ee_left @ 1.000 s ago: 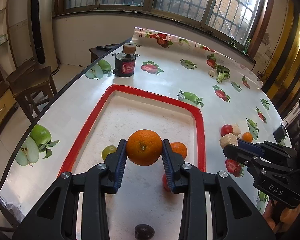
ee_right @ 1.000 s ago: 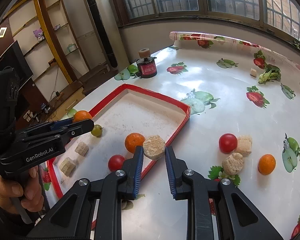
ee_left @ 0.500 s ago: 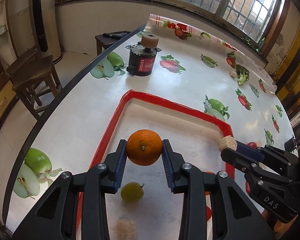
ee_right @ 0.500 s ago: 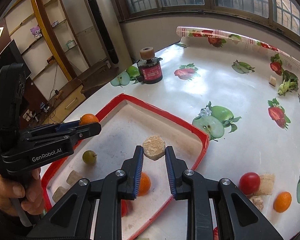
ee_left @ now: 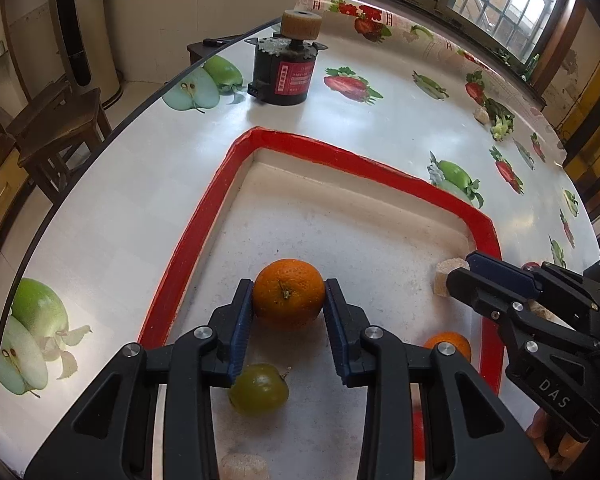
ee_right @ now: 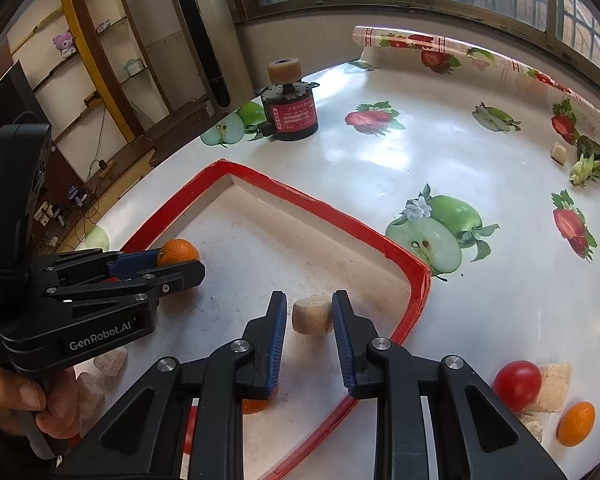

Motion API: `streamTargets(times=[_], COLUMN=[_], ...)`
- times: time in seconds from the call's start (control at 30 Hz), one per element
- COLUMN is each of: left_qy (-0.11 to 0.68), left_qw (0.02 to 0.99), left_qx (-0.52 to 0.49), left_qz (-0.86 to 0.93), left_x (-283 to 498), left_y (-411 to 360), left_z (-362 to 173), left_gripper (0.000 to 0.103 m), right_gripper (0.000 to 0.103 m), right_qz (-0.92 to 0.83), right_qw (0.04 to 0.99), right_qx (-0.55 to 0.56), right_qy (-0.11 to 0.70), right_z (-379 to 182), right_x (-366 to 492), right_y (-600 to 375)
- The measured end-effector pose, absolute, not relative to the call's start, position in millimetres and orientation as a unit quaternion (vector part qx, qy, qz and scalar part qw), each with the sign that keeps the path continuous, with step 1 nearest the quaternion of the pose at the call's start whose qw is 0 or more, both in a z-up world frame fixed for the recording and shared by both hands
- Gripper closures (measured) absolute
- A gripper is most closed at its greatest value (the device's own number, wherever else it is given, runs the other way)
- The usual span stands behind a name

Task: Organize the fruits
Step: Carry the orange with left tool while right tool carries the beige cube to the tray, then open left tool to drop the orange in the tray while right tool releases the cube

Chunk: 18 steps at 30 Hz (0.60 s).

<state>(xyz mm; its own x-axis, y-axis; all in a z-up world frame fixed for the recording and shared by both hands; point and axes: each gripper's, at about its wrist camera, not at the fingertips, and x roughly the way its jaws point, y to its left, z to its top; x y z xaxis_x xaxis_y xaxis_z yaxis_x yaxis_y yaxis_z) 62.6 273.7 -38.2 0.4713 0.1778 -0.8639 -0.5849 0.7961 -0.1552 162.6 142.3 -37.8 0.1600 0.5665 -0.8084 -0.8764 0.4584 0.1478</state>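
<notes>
Placement is the step in hand, by my reading: lower each load until it sits on the floor of the red tray before letting go, clear of the green fruit already there. The left gripper has its fingers clenched on the orange, low over the tray. The right gripper grasps the beige block near the tray's right rim

Left claw angled down, clamped closed, right claw angled down, gripping too
</notes>
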Motion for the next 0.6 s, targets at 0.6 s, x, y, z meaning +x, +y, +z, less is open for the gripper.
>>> streamTargets(times=[0.6], left_qy=[0.435], left_qw=[0.833], left_qx=[-0.205], left_qz=[0.274], left_x=[39], left_y=[259], left_z=[-17], left_gripper=[0.049], right_gripper=[0.062], right_qz=[0.488], right_qw=[0.751], right_qx=[-0.178], right_qy=[0.408], right_z=[-20], right_x=[153], right_y=[121])
